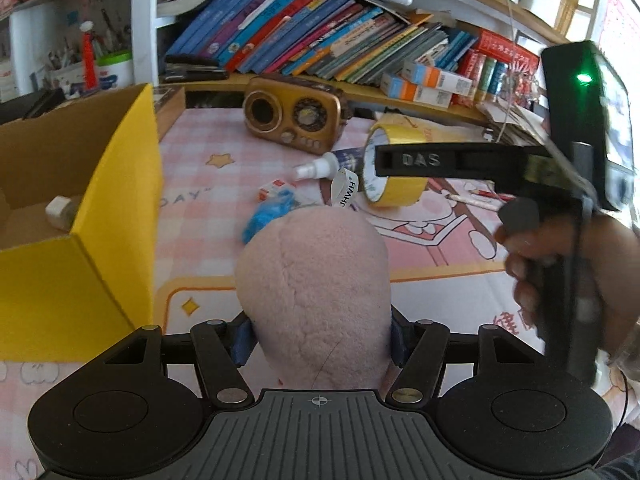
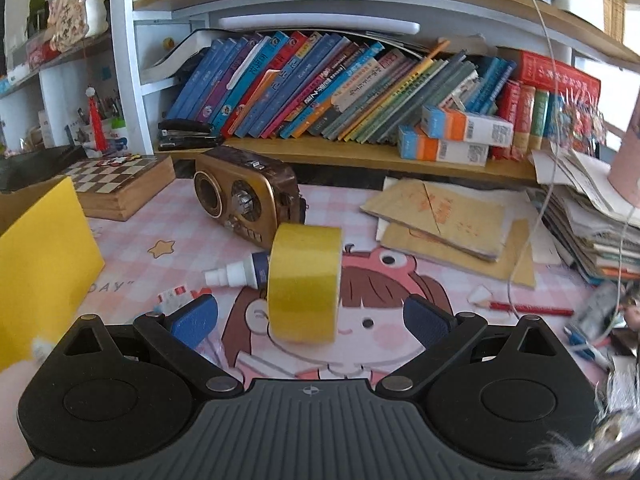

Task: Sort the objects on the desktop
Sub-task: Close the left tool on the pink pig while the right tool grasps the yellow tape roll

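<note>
My left gripper (image 1: 318, 338) is shut on a pink plush toy (image 1: 316, 292) with a white tag, held above the desk beside the yellow cardboard box (image 1: 100, 216). My right gripper (image 2: 308, 322) is open, with blue pads (image 2: 194, 320) on either side of a yellow tape roll (image 2: 304, 286) that stands on edge on the pink desk mat; the pads do not touch it. The right gripper also shows in the left wrist view (image 1: 404, 160), reaching over the tape roll (image 1: 394, 166). A small spray bottle (image 2: 236, 272) lies behind the tape.
A brown retro radio (image 2: 248, 204) stands at the back. A chessboard box (image 2: 120, 188) is back left. Brown envelopes (image 2: 448, 224) and paper stacks (image 2: 592, 232) lie right. A red pencil (image 2: 528, 308), eraser (image 1: 276, 190) and blue scrap (image 1: 266, 216) lie on the mat. A white block (image 1: 60, 210) sits in the box.
</note>
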Demonstrator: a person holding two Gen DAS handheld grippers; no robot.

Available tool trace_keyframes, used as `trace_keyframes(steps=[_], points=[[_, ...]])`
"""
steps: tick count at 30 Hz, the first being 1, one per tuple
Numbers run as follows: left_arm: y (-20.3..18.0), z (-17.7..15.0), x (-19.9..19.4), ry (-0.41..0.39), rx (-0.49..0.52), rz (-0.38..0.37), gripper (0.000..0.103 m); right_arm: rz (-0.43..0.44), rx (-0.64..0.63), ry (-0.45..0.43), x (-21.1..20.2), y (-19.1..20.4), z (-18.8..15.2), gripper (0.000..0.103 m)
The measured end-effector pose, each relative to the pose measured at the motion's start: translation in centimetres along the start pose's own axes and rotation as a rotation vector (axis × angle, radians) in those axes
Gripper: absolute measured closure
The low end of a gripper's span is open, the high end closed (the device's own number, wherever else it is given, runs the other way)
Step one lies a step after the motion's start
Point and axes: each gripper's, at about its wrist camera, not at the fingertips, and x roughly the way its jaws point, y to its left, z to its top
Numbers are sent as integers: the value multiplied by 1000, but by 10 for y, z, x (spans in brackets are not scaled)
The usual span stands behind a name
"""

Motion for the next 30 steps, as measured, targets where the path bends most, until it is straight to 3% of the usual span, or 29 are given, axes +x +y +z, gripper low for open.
trace_keyframes(steps=[9,12,15,17,19,30], points=[[1,-4,-4,-3,-15,11,40,-42,-78,30,36,13,6,9],[1,-5,-5,-1,-22,12,40,-59,-94,53,45,13,7,16],[-1,-5,-6,-3,-19,9,40,-64,-79,73,51,9,10,34],[-2,-5,-7,-6,-18,8,40,-47,-62,86,51,5,12,56],[-2,-5,-8,-9,-20,6,40,-17,-48,94,51,2,13,63],[-5,-3,-16,-37,-19,5,40,40,-25,87,30,-4,19,64]])
